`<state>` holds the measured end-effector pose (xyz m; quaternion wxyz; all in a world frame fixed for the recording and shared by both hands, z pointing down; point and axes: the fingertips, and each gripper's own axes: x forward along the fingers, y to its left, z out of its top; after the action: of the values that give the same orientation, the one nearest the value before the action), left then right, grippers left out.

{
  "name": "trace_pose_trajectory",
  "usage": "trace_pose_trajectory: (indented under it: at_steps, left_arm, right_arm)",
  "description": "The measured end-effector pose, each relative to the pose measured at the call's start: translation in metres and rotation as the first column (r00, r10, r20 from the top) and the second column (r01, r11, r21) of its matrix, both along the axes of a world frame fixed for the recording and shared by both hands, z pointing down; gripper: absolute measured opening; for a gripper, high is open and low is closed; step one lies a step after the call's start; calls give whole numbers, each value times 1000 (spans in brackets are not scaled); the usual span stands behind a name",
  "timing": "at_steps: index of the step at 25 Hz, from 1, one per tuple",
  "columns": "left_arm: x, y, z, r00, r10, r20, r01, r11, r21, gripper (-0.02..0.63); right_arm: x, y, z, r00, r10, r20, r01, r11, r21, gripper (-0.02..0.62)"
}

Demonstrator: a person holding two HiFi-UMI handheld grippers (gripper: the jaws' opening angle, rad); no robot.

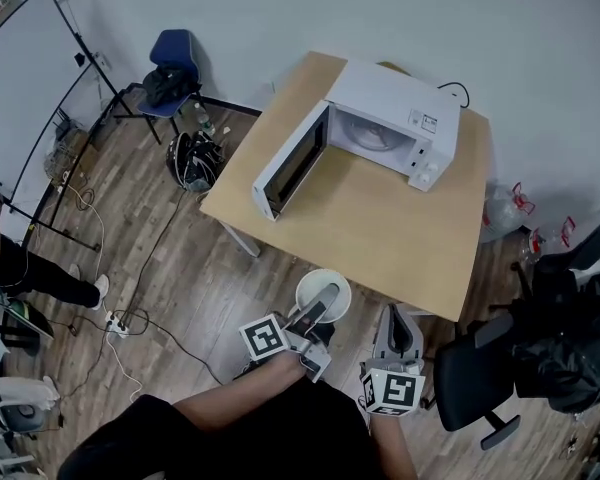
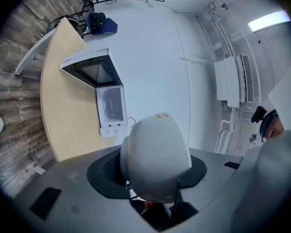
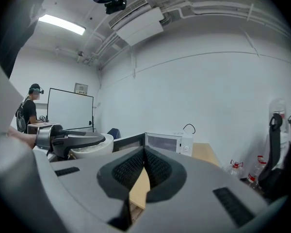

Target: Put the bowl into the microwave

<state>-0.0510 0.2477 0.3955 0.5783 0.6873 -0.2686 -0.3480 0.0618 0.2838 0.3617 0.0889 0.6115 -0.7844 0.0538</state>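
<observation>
The white microwave (image 1: pixel 392 118) stands at the back of the wooden table (image 1: pixel 380 238), its door (image 1: pixel 290 165) swung wide open to the left. A white bowl (image 1: pixel 323 291) hangs in the air just off the table's near edge. My left gripper (image 1: pixel 316 315) is shut on the bowl's near rim. In the left gripper view the bowl (image 2: pixel 155 159) fills the space between the jaws, and the microwave (image 2: pixel 109 106) lies far ahead. My right gripper (image 1: pixel 399 316) is right of the bowl, shut and empty. In the right gripper view its pads (image 3: pixel 136 171) meet at the tips.
A black office chair (image 1: pixel 480 373) with dark clothing stands close on the right. A blue chair (image 1: pixel 172 66), a whiteboard (image 1: pixel 25 78), a dark helmet-like thing (image 1: pixel 193 160) and cables (image 1: pixel 130 318) are on the floor to the left. Bottles (image 1: pixel 525 208) sit right of the table. A person (image 1: pixel 20 268) is at the far left.
</observation>
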Motion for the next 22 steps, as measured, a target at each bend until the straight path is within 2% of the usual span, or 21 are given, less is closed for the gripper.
trace_pose_trajectory:
  at_steps: [5,11,16,20,22]
  left_arm:
    - [-11,-52,7,998,35,52,-34,999,-14,193]
    - [-19,-111,9,998,69,4,-69,997,-33,192]
    - [-22,-147,13,991,135,1,-135,990,-34,192]
    - [-15,-169,22,984,176,-14,-176,983,-52,193]
    - [-13,-178,30,983,182,17,-181,982,-58,193]
  right_arm:
    - [-9,-55,-1,999,24,-44,-27,998,-50,55]
    - [-11,-104,-1,995,77,-66,-82,994,-68,55]
    - [-15,-136,-1,988,134,-80,-140,987,-75,55]
    - [-21,-149,5,986,133,-105,-142,986,-90,55]
    - [-21,-154,10,986,133,-103,-143,985,-99,55]
